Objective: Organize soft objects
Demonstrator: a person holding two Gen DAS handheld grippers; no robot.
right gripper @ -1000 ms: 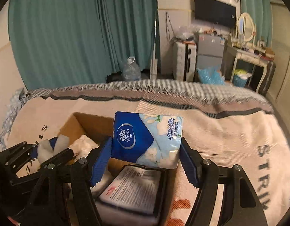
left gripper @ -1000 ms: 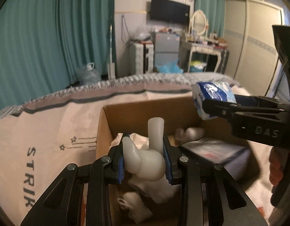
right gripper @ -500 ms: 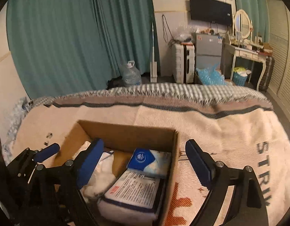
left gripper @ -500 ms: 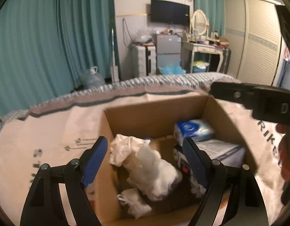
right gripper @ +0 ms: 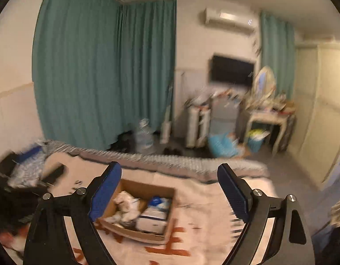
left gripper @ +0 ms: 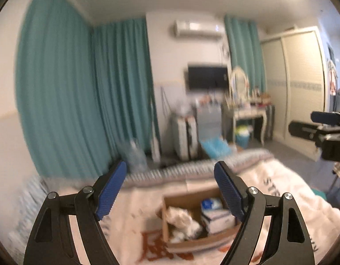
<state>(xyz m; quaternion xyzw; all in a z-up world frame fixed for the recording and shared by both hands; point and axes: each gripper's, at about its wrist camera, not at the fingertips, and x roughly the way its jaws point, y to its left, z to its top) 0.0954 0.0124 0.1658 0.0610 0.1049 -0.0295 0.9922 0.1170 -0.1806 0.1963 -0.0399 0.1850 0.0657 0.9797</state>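
Both the left gripper [left gripper: 170,190] and right gripper [right gripper: 170,190] gape empty. The white cloth [left gripper: 183,220] in the near cardboard box [left gripper: 176,198] looks light and limp; a bunched fold suits pinching.

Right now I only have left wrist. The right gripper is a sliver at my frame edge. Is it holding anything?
Observer: No. In the right wrist view the right gripper has its fingers spread wide, with nothing between them.
Operator: My own finger hides the box's right wall. Anything hanging over it?
Observer: No. The cardboard box shows that wall whole. The blue tissue pack and the white flat pack lie inside, against it.
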